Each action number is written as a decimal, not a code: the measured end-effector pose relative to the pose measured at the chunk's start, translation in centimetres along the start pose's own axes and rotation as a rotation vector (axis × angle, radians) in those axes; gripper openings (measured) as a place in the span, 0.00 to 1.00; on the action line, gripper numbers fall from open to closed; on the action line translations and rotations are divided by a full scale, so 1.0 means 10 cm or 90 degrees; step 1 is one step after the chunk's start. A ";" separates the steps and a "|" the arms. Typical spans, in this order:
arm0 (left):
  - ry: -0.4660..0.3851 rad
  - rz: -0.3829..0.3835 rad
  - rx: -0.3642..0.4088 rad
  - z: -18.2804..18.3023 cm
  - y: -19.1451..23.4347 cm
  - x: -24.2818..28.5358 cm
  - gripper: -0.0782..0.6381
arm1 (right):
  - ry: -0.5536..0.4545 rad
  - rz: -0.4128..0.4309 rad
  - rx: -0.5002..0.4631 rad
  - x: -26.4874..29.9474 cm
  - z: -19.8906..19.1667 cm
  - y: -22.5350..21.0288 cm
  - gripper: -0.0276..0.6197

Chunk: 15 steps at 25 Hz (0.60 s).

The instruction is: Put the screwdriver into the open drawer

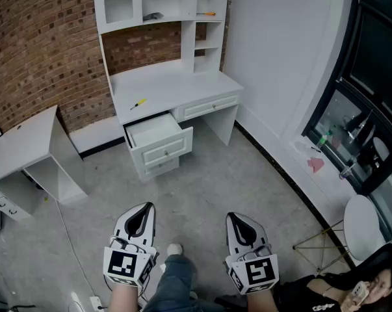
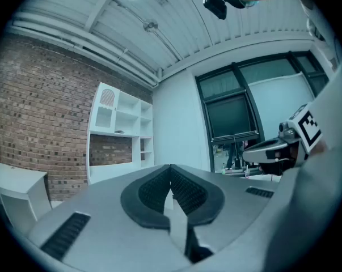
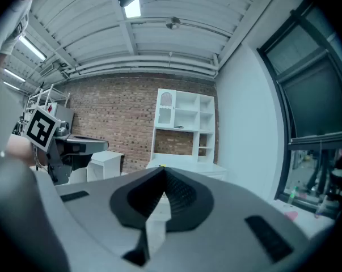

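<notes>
A small yellow-handled screwdriver [image 1: 138, 103] lies on the white desk top [image 1: 176, 83], above the pulled-out top drawer [image 1: 155, 130], which stands open and looks empty. Both grippers are held low and far from the desk, pointing toward it. My left gripper [image 1: 142, 208] is shut with nothing in it; its black pads [image 2: 185, 188] meet. My right gripper [image 1: 238, 218] is also shut and empty, its pads [image 3: 179, 194] touching. In the right gripper view a speck of the screwdriver [image 3: 162, 166] shows just over the jaw tips.
The desk carries a white hutch with shelves [image 1: 160, 2]. A second white desk [image 1: 26, 151] stands at left by the brick wall. A round white stool [image 1: 365, 226] and a seated person [image 1: 352, 288] are at lower right. Cables [image 1: 72, 252] trail on the grey floor.
</notes>
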<state>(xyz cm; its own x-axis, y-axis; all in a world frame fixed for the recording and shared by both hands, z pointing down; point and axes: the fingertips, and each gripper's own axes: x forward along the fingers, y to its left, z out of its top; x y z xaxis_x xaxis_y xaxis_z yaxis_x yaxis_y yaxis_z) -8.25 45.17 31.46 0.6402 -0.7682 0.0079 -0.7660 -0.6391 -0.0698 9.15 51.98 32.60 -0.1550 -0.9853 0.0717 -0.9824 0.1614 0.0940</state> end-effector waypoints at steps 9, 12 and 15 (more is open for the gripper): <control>0.002 0.009 -0.007 -0.16 0.67 0.96 0.13 | 0.024 0.003 0.005 1.10 -0.08 -0.31 0.06; 0.004 0.012 -0.010 -0.18 1.00 1.31 0.13 | 0.031 0.009 0.005 1.58 -0.06 -0.34 0.06; 0.009 0.019 -0.013 -0.21 1.42 1.65 0.13 | 0.027 0.017 0.005 2.11 0.03 -0.33 0.06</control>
<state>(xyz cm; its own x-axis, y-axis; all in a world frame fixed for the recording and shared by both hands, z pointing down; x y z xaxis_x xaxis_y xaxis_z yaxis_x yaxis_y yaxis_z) -8.68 23.39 32.74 0.6166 -0.7870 0.0195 -0.7856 -0.6167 -0.0505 9.06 30.63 33.52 -0.1769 -0.9774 0.1155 -0.9788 0.1870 0.0833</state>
